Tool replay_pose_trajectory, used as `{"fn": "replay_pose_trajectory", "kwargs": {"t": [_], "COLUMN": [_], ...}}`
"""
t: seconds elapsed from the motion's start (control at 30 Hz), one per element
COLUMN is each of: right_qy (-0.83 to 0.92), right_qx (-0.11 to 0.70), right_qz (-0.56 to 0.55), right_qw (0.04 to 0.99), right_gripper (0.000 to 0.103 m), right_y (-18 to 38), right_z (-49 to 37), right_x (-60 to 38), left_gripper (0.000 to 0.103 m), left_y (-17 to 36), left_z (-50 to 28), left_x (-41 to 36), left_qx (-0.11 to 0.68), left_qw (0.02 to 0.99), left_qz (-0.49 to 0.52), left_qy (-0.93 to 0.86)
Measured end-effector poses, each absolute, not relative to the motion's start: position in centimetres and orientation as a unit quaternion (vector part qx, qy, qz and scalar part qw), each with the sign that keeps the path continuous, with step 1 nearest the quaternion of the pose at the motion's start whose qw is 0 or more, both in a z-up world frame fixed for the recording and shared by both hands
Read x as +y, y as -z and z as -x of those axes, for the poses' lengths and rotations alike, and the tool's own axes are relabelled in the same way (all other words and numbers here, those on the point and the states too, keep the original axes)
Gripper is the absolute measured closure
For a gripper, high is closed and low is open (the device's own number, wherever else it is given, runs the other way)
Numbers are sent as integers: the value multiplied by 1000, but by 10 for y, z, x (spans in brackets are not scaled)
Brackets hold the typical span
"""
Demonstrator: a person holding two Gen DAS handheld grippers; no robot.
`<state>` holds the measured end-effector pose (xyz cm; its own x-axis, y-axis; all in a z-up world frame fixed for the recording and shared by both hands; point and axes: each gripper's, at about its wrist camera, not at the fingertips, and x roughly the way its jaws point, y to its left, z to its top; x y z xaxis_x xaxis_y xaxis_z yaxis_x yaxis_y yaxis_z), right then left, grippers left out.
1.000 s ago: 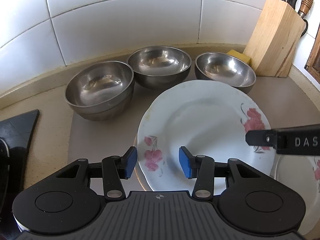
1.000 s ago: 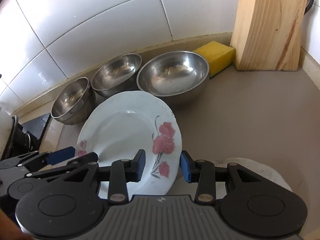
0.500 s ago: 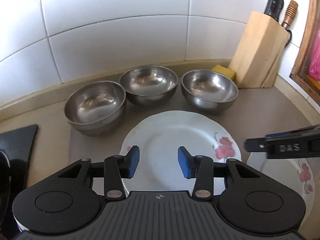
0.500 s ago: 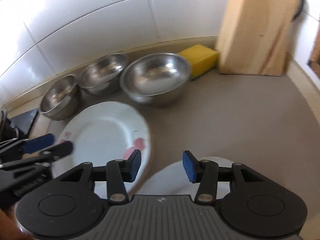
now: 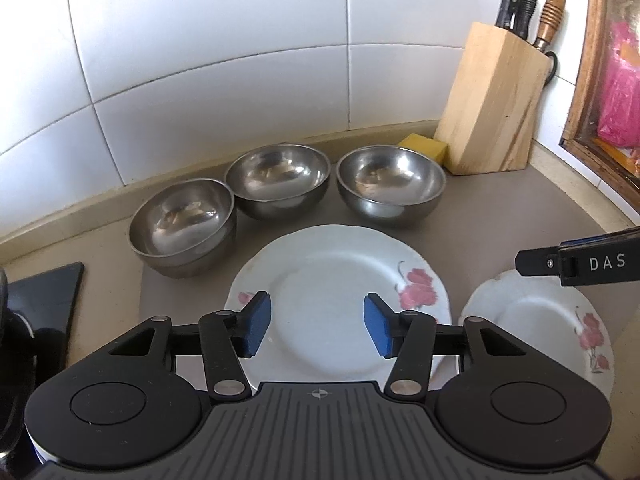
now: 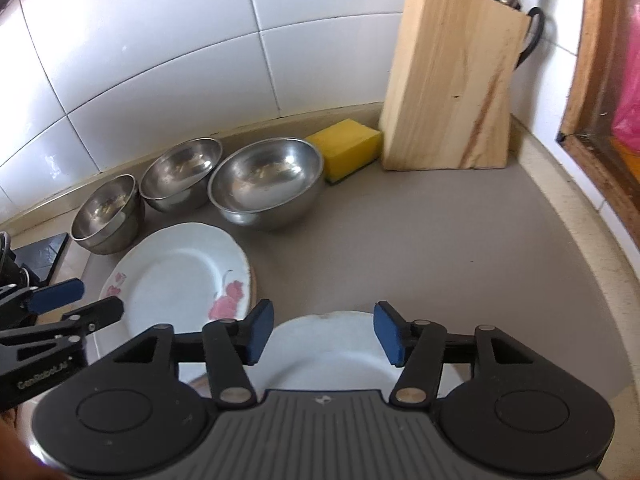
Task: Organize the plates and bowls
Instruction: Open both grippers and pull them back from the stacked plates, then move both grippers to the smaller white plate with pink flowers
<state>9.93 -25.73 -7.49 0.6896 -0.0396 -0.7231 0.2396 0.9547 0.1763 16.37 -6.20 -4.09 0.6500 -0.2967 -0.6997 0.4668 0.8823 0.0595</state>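
I have both claws released: my left claw (image 5: 317,330) over the large plate (image 5: 328,280) just before the three steel bowls (image 5: 276,182), my right claw (image 6: 323,333) over the small plate (image 6: 340,356) beside it.

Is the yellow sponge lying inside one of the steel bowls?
No, the yellow sponge lies on the counter between the nearest steel bowl and the knife block.
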Motion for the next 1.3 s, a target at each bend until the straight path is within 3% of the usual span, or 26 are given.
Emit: {"fn": "replay_pose_trajectory", "kwargs": {"t": [0.33, 0.67, 1.3], "right_qy": [90, 72, 30], "right_qx": [387, 416, 428], "right_qz": [-132, -118, -79], "right_qw": [908, 899, 900], "right_gripper": [57, 57, 49], "right_y": [85, 102, 117], "right_z": [-62, -42, -31], "right_x": [-292, -340, -323], "left_gripper": [46, 45, 37], "left_y": [47, 66, 73], "left_z": [-126, -80, -61], "left_x": [-83, -112, -122], "left_qx": [378, 410, 437], "left_qw": [894, 889, 887], "left_qz": [-116, -107, -88], "left_qy": [210, 175, 124]}}
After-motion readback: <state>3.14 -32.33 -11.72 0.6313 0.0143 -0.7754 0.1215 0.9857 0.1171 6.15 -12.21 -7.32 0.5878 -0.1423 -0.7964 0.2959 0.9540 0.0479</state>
